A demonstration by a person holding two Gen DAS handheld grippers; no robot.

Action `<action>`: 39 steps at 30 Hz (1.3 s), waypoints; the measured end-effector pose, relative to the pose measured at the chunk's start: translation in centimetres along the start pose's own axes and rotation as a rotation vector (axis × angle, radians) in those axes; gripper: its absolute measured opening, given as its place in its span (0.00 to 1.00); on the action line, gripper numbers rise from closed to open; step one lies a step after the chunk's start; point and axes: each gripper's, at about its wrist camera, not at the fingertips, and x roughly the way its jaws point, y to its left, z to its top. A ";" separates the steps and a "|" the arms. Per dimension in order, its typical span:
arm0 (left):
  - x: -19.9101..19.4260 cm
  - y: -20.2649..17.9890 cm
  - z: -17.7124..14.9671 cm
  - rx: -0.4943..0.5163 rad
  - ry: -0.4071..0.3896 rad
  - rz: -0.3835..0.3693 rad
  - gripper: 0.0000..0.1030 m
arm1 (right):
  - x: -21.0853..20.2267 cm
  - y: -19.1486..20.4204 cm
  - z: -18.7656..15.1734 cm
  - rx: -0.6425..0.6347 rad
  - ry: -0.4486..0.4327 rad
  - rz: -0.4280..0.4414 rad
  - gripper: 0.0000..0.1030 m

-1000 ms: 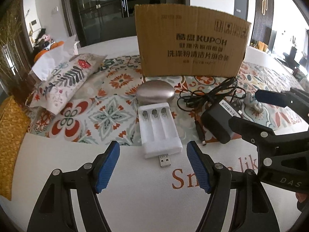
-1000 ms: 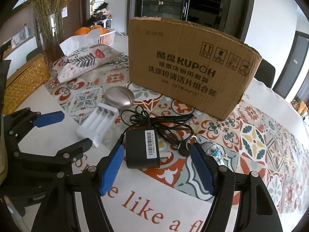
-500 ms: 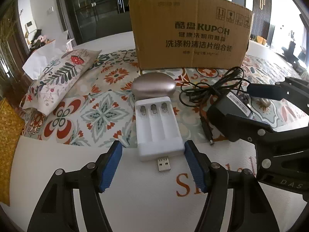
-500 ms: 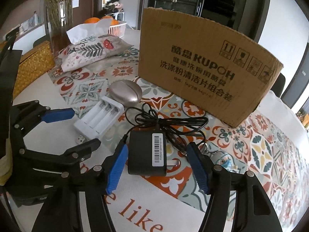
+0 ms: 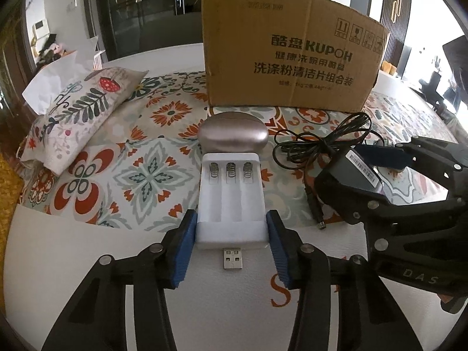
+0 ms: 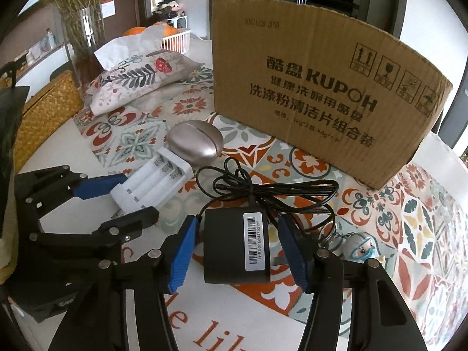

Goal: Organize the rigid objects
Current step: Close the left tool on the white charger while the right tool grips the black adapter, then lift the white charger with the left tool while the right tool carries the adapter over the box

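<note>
On the table, my left gripper (image 5: 231,235) clamps the white charger (image 5: 231,196), which lies just before a metal pebble (image 5: 233,135). My right gripper (image 6: 238,250) is closing around the black adapter (image 6: 234,245), pads not yet touching, near the box (image 6: 316,93).

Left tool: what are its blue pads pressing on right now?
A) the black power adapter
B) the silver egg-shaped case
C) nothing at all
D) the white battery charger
D: in the left wrist view the left tool has both pads against the sides of the white battery charger, its USB plug sticking out between them.
</note>
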 end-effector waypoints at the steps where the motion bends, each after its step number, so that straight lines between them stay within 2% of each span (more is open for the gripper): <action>1: 0.0 0.0 0.0 0.004 0.002 -0.003 0.46 | 0.1 0.1 0.0 0.000 0.006 0.004 0.53; 3: 0.1 0.1 0.2 0.009 0.006 -0.012 0.46 | 0.3 0.5 0.0 -0.011 0.015 -0.002 0.45; 5: 0.0 0.1 0.1 0.011 0.008 -0.012 0.46 | 0.3 0.8 -0.1 -0.014 0.016 -0.004 0.41; 9: -0.8 0.2 -0.1 0.013 -0.005 -0.005 0.46 | -0.1 0.8 -0.3 0.019 0.015 -0.002 0.41; 18: -3.6 -0.6 0.6 0.049 -0.087 0.003 0.46 | -2.2 0.3 -1.1 0.118 -0.001 -0.013 0.41; 39: -9.0 -1.5 5.8 0.010 -0.199 -0.043 0.46 | -9.9 -2.4 2.0 0.235 -0.161 -0.102 0.41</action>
